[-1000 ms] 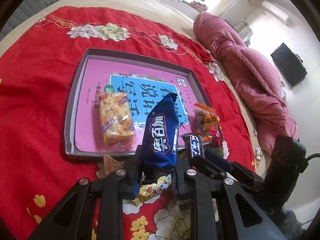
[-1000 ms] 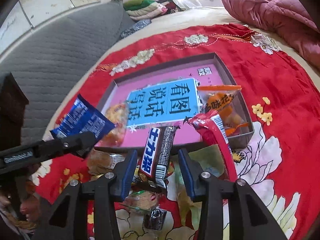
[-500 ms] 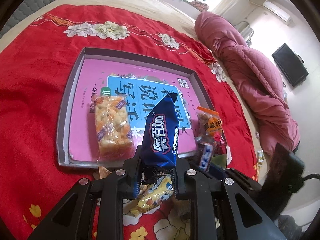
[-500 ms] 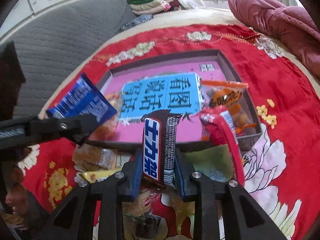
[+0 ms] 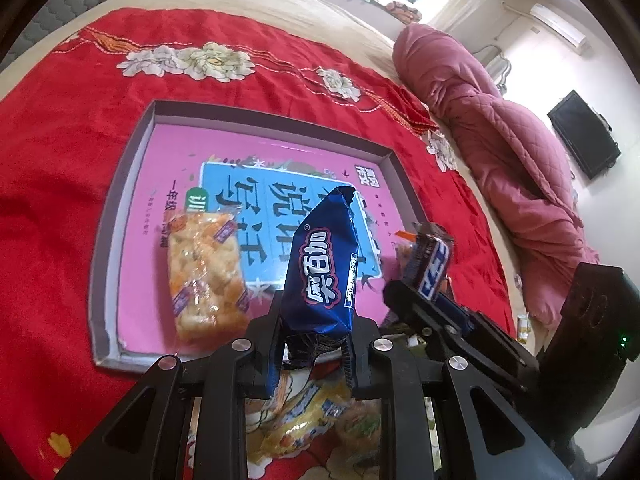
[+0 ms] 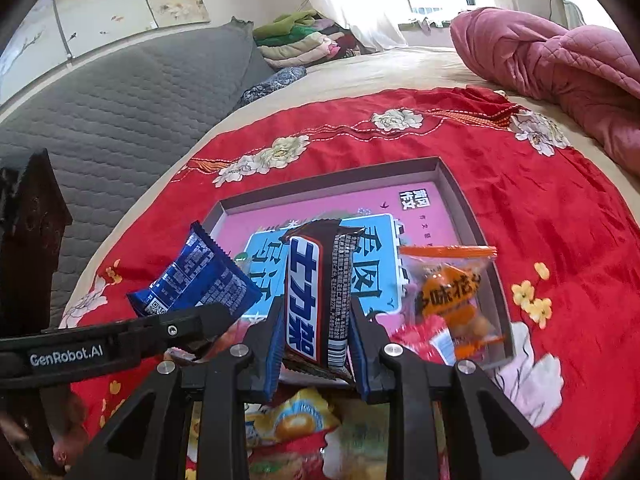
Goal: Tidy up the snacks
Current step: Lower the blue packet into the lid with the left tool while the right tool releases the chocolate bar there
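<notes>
My left gripper [image 5: 312, 344] is shut on a blue biscuit packet [image 5: 326, 268], held upright over the near edge of a shallow grey tray [image 5: 120, 208] with a pink and blue printed floor. A clear pack of orange-yellow crackers [image 5: 206, 276] lies in the tray at the left. My right gripper [image 6: 316, 344] is shut on a dark chocolate bar [image 6: 316, 292], lifted above the tray's near side. The blue biscuit packet [image 6: 196, 280] and the left gripper's finger [image 6: 120, 340] show at the left of the right wrist view. An orange peanut pack [image 6: 452, 288] rests in the tray's right corner.
Several loose snack packs [image 6: 288, 424] lie on the red flowered cloth [image 5: 52, 152] below both grippers. A red wrapper [image 6: 424, 340] sits by the tray's near right corner. A pink quilt [image 5: 512, 152] is bunched at the right, a grey headboard [image 6: 120, 100] behind.
The right gripper closed on the chocolate bar and lifted it off the pile. The left gripper carried the blue packet a little forward over the tray's near edge.
</notes>
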`<action>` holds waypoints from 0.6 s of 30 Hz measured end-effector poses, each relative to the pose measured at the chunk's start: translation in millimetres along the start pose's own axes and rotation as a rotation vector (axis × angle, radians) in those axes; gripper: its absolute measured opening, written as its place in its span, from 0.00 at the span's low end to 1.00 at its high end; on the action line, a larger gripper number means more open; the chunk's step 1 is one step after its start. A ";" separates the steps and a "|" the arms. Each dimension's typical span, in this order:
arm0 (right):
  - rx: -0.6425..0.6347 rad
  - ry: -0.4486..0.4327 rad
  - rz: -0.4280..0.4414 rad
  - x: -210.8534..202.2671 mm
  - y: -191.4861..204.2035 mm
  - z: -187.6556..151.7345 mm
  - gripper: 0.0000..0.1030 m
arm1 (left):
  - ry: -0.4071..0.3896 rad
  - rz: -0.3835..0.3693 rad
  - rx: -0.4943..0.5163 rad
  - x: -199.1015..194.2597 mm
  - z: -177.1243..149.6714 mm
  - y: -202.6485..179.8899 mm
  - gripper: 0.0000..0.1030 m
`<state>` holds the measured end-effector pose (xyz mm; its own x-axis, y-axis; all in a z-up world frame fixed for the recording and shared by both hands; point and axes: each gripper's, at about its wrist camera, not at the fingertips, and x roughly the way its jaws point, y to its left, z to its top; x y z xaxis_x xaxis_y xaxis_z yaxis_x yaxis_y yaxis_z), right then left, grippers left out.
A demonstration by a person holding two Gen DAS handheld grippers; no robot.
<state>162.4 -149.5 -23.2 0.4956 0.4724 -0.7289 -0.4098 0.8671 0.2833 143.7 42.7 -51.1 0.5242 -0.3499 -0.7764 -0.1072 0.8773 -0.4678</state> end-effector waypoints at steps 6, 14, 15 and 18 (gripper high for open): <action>-0.036 0.029 -0.018 15.5 0.2 -2.4 0.28 | 0.026 -0.003 -0.014 14.5 3.5 0.6 0.24; -0.088 0.057 -0.057 24.6 2.6 -8.2 0.28 | 0.050 0.010 -0.027 25.7 1.0 2.6 0.24; -0.098 0.060 -0.066 25.4 3.4 -8.8 0.28 | 0.050 0.011 -0.027 26.0 0.6 2.6 0.24; -0.113 0.063 -0.081 26.2 4.5 -10.0 0.28 | 0.051 0.018 -0.029 27.7 0.9 2.5 0.24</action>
<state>165.8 -134.8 -47.3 0.4832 0.3878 -0.7849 -0.4561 0.8768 0.1524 158.7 35.5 -73.4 0.4783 -0.3508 -0.8051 -0.1414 0.8740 -0.4648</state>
